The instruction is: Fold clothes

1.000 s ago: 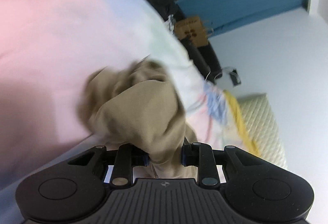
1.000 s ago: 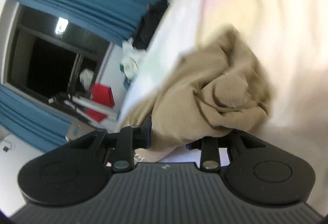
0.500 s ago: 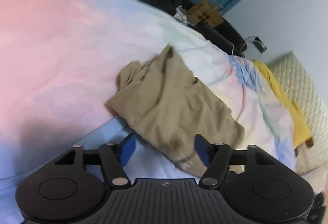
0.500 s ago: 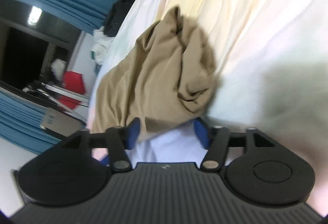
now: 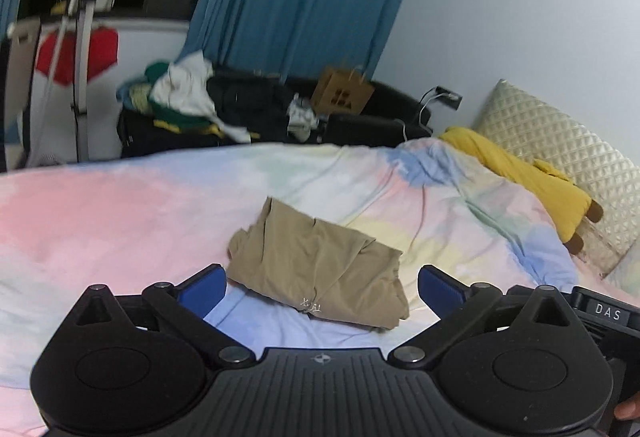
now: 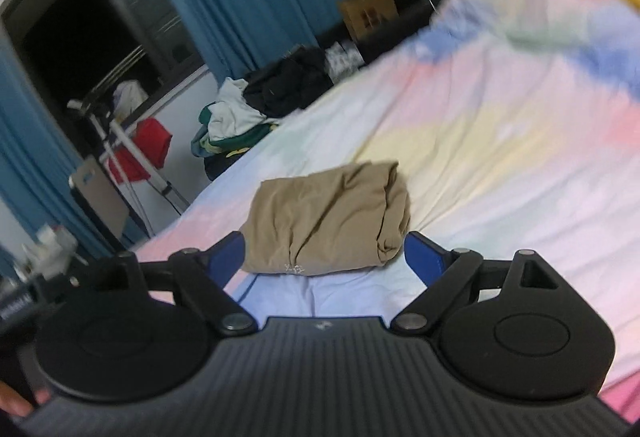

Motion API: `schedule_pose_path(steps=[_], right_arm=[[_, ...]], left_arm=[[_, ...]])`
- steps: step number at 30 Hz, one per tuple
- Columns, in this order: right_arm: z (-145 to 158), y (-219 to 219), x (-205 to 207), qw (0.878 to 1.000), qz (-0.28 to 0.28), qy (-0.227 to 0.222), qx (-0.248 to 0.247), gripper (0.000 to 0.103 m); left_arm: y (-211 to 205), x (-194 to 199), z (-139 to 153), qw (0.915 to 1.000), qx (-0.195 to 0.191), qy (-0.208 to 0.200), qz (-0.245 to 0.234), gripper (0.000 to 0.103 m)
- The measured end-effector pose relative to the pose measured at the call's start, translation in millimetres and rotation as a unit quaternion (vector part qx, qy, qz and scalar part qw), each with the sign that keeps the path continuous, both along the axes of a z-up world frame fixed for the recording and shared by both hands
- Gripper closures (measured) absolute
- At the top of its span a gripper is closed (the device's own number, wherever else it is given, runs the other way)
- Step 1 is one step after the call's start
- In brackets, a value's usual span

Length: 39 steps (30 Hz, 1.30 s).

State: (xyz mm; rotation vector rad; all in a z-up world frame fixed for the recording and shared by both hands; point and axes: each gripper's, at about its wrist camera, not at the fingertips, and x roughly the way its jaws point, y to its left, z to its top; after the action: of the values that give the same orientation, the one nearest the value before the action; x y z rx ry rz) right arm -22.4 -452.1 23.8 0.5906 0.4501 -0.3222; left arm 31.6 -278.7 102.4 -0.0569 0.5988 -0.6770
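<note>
Nearest you, both tools are released: the left hand-held gripper (image 5: 322, 287) and the right hand-held gripper (image 6: 324, 257) hang with jaws spread wide, holding nothing. A second ago each was clenched on a bunch of the tan garment; half a second ago the jaws had parted just over it, and now you have pulled back and up. Just beyond the fingertips the garment (image 5: 320, 265) lies alone on the bed (image 5: 100, 221), a compact folded bundle, though its top is creased and one end looks rolled. That reads as this piece done, or nearly. Farther off, a clothes pile (image 5: 180, 97) sits past the bed's edge.
</note>
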Motion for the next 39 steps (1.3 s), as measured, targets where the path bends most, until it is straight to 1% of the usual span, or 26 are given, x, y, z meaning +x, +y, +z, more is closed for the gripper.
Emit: schedule_pose_path(steps=[4, 7, 11, 13, 16, 18, 21, 23, 27, 30, 35, 39], right_arm=[[26, 37, -24, 0.998, 0.019, -0.006, -0.061, 0.015], [35, 64, -42, 0.995, 0.026, -0.008, -0.095, 0.015], [37, 95, -62, 0.992, 0.039, -0.027, -0.119, 0.015], [36, 108, -71, 0.990, 0.043, -0.037, -0.126, 0.015], [31, 125, -78, 0.986, 0.041, -0.050, -0.155, 0.015], [26, 135, -80, 0.984, 0.038, -0.057, -0.166, 0.015], [15, 142, -79, 0.984, 0.034, -0.061, -0.163, 0.015], [7, 148, -77, 0.983, 0.025, -0.061, -0.173, 0.015], [-15, 151, -69, 0.983, 0.013, -0.048, -0.175, 0.015], [-28, 152, -67, 0.983, 0.004, -0.036, -0.181, 0.015], [-33, 148, -71, 0.984, 0.001, -0.041, -0.175, 0.015], [-37, 148, -71, 0.984, 0.008, -0.039, -0.176, 0.015]], left_arm=[[25, -50, 30, 0.9994, 0.010, -0.033, -0.004, 0.000], [42, -81, 41, 0.9980, 0.022, -0.059, -0.008, 0.000], [71, -117, 44, 0.9964, 0.020, -0.082, -0.005, 0.000], [83, -134, 38, 0.9953, 0.015, -0.095, 0.004, 0.000], [94, -153, 26, 0.9927, 0.018, -0.118, 0.016, 0.000], [98, -159, 20, 0.9916, 0.023, -0.126, 0.020, 0.000], [104, -160, 8, 0.9920, 0.014, -0.123, 0.024, 0.000], [107, -158, 0, 0.9920, 0.012, -0.122, 0.029, 0.000], [115, -155, -10, 0.9933, 0.008, -0.112, 0.029, 0.000], [119, -156, -17, 0.9933, 0.010, -0.111, 0.030, 0.000], [122, -161, -34, 0.9914, 0.032, -0.124, 0.027, 0.000], [129, -157, -45, 0.9935, 0.031, -0.102, 0.040, 0.000]])
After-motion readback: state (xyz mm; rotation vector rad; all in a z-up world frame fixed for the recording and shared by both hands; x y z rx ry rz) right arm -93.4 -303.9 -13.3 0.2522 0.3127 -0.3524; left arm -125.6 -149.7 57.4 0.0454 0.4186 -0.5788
